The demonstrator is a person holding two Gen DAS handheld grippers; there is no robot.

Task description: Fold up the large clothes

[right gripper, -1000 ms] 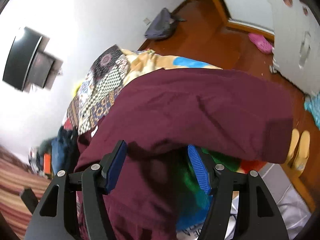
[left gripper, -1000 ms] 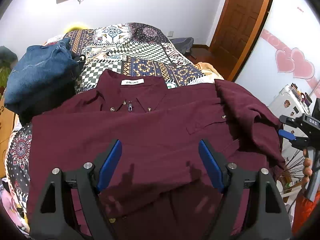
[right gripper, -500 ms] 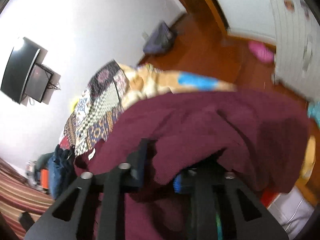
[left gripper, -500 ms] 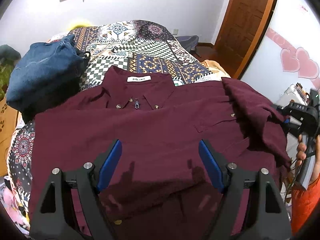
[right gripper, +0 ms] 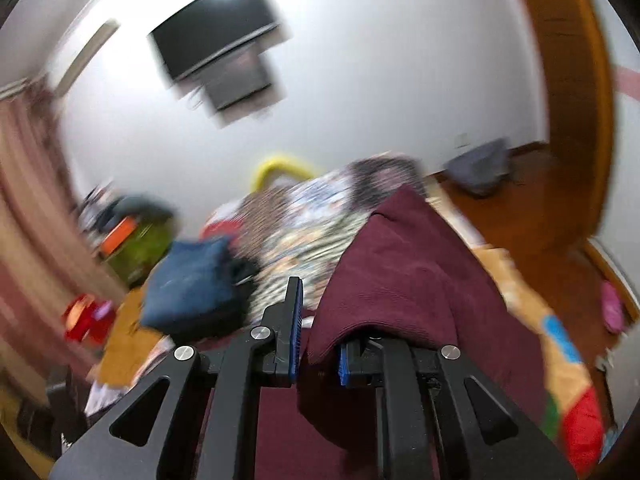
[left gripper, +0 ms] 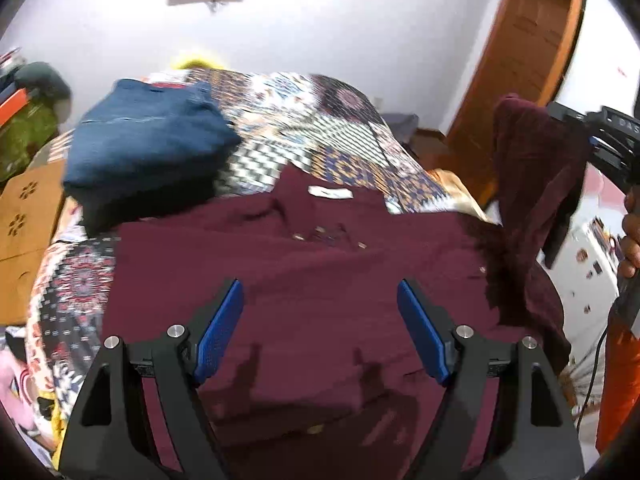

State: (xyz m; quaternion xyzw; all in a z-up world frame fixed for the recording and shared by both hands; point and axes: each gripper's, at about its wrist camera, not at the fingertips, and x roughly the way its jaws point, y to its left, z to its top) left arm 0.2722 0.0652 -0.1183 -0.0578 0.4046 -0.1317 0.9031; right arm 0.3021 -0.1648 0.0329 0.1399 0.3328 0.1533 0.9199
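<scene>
Patchwork quilt on the bed point(left gripper: 344, 128), busy checks and medallions, and that's the biggest thing in shot. Spread over its near half is the maroon shirt point(left gripper: 320, 280), front up, collar and white neck label at the far end, buttons down the placket. Its body lies flat, hem toward the cameras.

Next down in size: a folded blue garment point(left gripper: 148, 140) sits on the quilt just beyond the shirt's far-left shoulder, touching or nearly so (can't tell which thru the blur).

Now the action. The sleeve point(left gripper: 536, 168) on the right side is up off the bed, hanging in a loose drape from the right gripper point(right gripper: 318, 354). In the right wrist view the cloth bunches between the blue pads and spills over the right-hand finger, jaws drawn close, so it reads as clamped on the sleeve fabric.

Left gripper point(left gripper: 320, 328) hovers over the shirt's lower body, jaws spread wide, nothing in them.

Handling, by my read: the fabric looks soft, light, limp, w/ no stiffness outside the collar and placket. It'll sag and crease wherever it isn't supported, and a thin pinch could slip. Best holds are prob. seams and edges: the cuff, the shoulder seam, the hem corners. A free gripper pinning the body near the shoulder should keep the shirt from dragging while the sleeve goes across.
</scene>
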